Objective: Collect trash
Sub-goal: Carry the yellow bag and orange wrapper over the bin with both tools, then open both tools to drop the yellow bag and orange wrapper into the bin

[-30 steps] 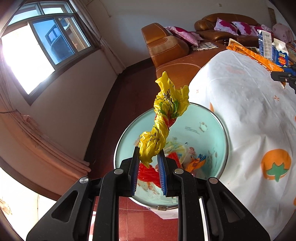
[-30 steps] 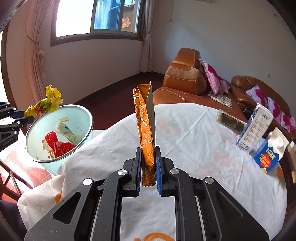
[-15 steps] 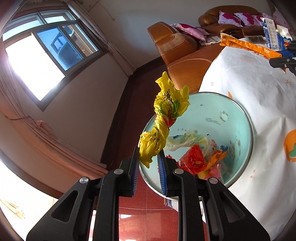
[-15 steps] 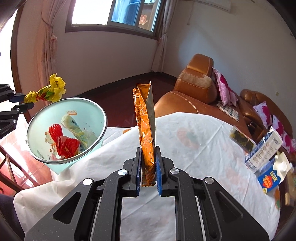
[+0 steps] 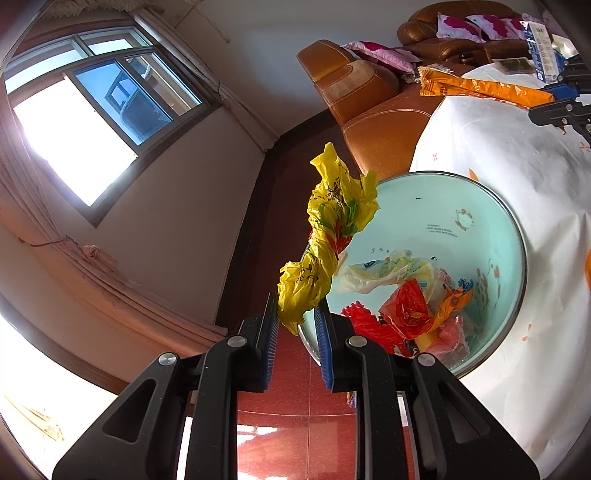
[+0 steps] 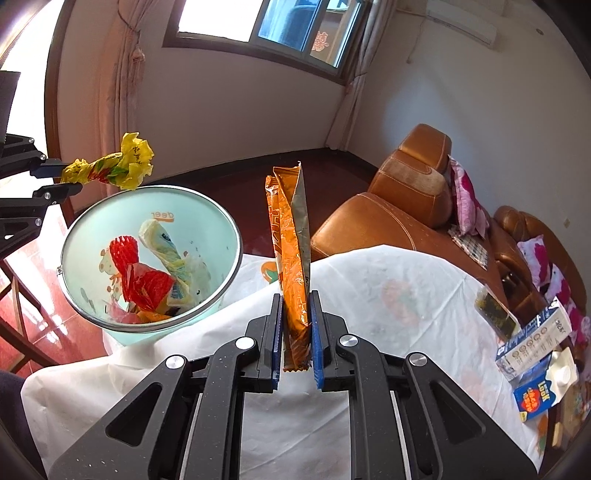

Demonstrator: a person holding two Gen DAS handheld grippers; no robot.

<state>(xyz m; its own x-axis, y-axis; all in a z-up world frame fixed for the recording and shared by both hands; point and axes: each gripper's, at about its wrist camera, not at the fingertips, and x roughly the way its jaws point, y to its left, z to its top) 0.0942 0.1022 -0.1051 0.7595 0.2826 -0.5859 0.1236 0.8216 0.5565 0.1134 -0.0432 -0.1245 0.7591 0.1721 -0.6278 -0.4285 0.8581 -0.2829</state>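
The yellow plastic bag [image 5: 325, 240], twisted into a loose rope, is pinched at its lower end between the pads of the left gripper [image 5: 295, 325] and stands up above the near-left rim of the pale green bin [image 5: 517, 236]; in the right wrist view the same bag [image 6: 110, 170] hangs just over the bin's far-left edge [image 6: 221, 218]. It looks almost weightless, soft and crinkly, so it will probably flop and cling rather than drop cleanly, and a hold on the thick twisted part seems safest. The orange snack wrapper [image 6: 290, 251] is clamped by its bottom seam in the right gripper [image 6: 295, 332], standing upright over the table, to the right of the bin and not yet above it. Its foil looks light, slick and springy; the crimped seam is the firmest place to hold, as thin film could slip from the pads. Inside the bin lie red, white and orange wrappers [image 6: 147, 280]. The bin stands at the table's edge, touching the hanging white tablecloth [image 6: 388, 295] printed with orange fruit; the cloth looks loose and could drag. At the far right of the table stand a white carton [image 6: 535, 339], a blue carton [image 6: 539, 391] and a dark packet [image 6: 495, 310], probably still to collect. Beyond are a brown leather sofa [image 6: 406, 192] with pink cushions, a dark red floor [image 5: 295, 424], pale walls, and a curtained window [image 6: 288, 26].
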